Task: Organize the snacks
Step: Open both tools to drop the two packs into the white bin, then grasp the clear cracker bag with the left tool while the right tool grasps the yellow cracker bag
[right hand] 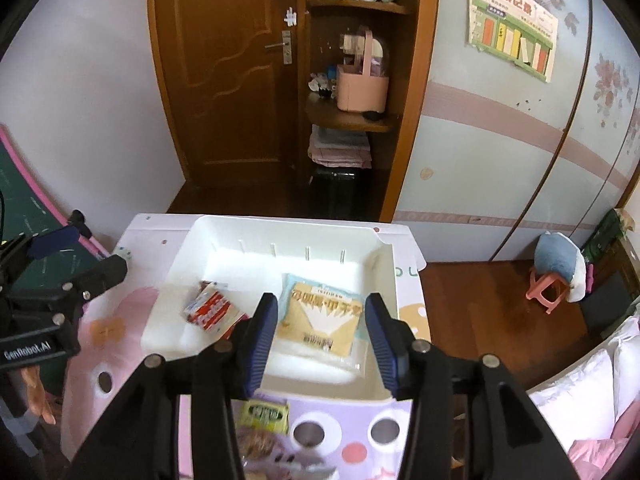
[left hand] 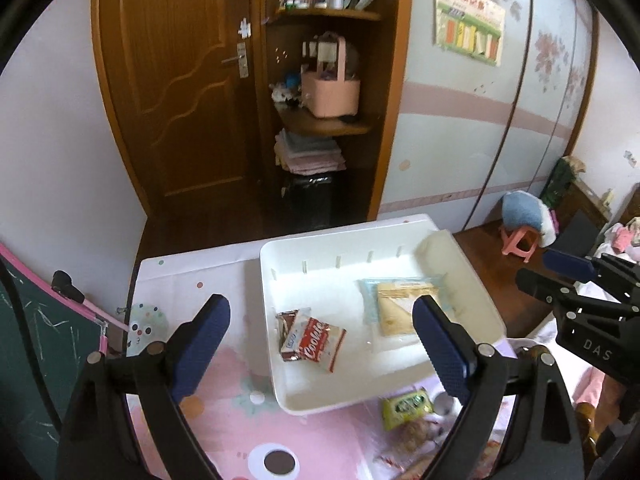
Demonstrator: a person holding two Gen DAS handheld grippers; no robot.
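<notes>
White tray on table with pink cartoon-print cover, set toward far edge. Contains two groups:
- Red-and-white "Cookie" packet, left part of tray floor, lying flat atop brown-and-white packet; both tilted.
- Large flat beige packet in clear blue-edged wrapper, right part of tray floor, printed face up, apart from cookie packet.

Outside tray, just beside near rim on cover:
- Small yellow-green packet.
- Brownish snack in clear wrap, touching or nearly touching green packet; detail blurred.

Left gripper: held above near-left part of tray, blue-padded fingers spread wide, nothing between, aimed forward and down.

Right gripper: held above near-right part of tray over beige packet, fingers spread, holding nothing; height over packet not determinable.

Surroundings: wooden door, corner shelves with pink basket, pink stool.
</notes>
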